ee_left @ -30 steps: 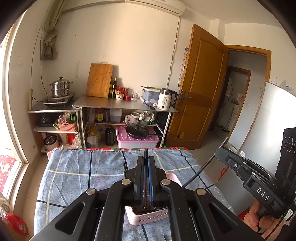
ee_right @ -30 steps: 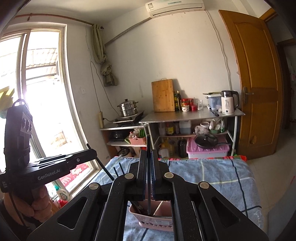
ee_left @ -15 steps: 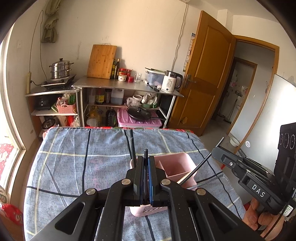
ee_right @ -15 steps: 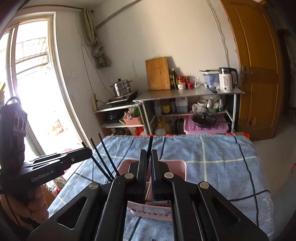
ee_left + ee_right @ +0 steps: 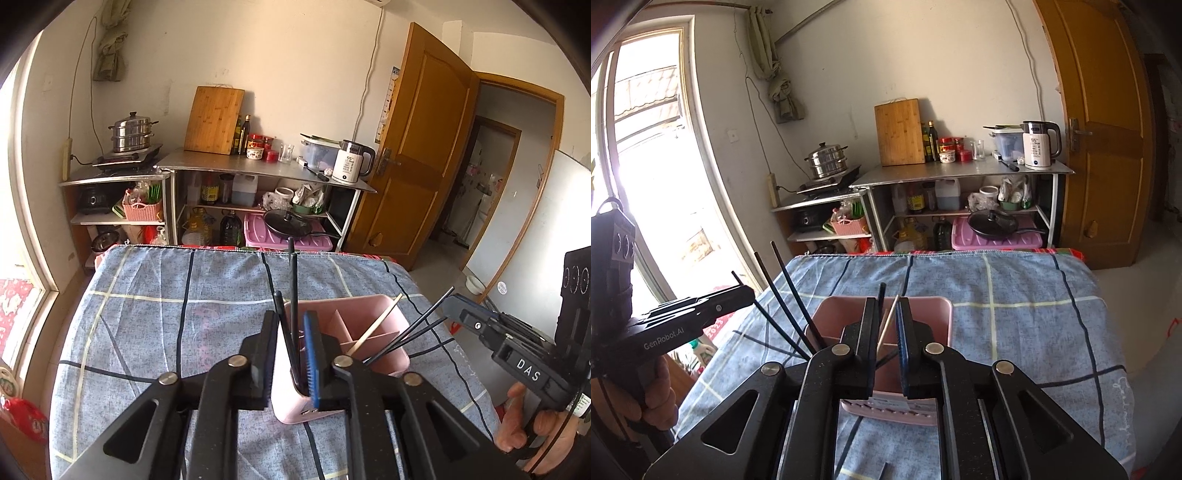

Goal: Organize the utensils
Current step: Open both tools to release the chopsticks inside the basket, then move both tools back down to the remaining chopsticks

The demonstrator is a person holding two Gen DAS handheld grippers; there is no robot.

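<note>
Left tongs (image 5: 291, 354) spread over the pink utensil caddy (image 5: 373, 334), black chopsticks (image 5: 292, 291) standing loose between them. Right tongs (image 5: 888, 343) spread likewise, with a pale chopstick (image 5: 888, 323) between. Caddy sits mid-worktop on the blue checked cloth (image 5: 1015, 295). Housings read "DAS" (image 5: 529, 369) and "GenRobot.AI" (image 5: 665, 341); kettle (image 5: 1039, 144) shows "55".

Pink caddy (image 5: 886, 325): near wall hidden behind right claw (image 5: 886, 343); chopstick (image 5: 790, 295) lower ends concealed inside.
</note>
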